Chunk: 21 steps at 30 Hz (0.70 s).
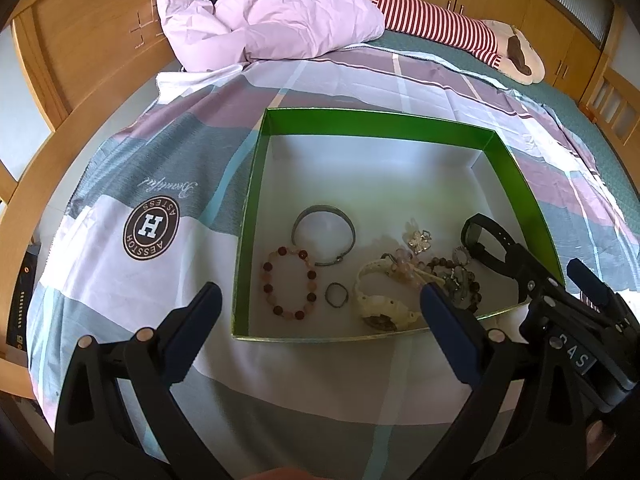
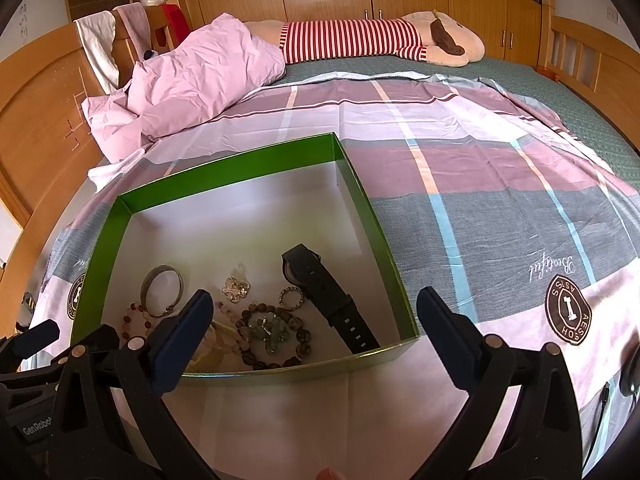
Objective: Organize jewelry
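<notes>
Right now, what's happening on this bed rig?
A person holds two claws over a green box on the plaid bedsheet. Both the left claw and right claw are open and hold nothing. The jewelry all lies inside the box: a metal bangle, a red bead bracelet, a small ring, a white watch and a black watch.

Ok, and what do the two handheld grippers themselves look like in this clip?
Both are black plastic with two long fingers. The left gripper and right gripper carry dark blue pads on the fingers and round metal pins at the joints. The right one shows white "GenRobot" lettering on its body. No sleeves visible.
</notes>
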Each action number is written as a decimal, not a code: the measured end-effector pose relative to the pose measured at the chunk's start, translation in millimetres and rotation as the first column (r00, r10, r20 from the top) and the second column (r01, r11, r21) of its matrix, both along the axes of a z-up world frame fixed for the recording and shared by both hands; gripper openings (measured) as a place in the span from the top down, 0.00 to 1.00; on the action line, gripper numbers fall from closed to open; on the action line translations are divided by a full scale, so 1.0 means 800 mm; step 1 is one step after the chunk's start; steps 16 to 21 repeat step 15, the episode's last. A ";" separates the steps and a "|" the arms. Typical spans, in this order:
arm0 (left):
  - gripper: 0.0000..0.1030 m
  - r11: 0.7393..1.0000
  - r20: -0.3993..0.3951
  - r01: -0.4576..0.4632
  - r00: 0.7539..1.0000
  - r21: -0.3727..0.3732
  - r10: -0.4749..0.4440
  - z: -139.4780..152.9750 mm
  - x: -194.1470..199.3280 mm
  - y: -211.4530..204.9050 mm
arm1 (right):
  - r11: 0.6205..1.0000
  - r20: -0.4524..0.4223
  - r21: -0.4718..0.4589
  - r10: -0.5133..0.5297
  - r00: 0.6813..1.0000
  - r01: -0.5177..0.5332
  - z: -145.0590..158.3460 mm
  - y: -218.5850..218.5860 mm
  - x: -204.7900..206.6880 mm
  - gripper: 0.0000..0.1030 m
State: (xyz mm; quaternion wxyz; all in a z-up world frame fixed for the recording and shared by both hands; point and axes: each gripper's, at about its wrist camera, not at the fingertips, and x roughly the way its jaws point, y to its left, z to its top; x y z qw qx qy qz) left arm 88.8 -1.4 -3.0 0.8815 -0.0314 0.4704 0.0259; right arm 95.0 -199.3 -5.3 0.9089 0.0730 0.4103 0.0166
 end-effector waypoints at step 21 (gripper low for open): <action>0.04 1.000 -0.007 0.000 1.000 0.004 0.000 -0.002 0.000 -0.002 | 1.000 -0.006 -0.001 0.004 1.000 -0.004 -0.002 -0.003 0.000 0.03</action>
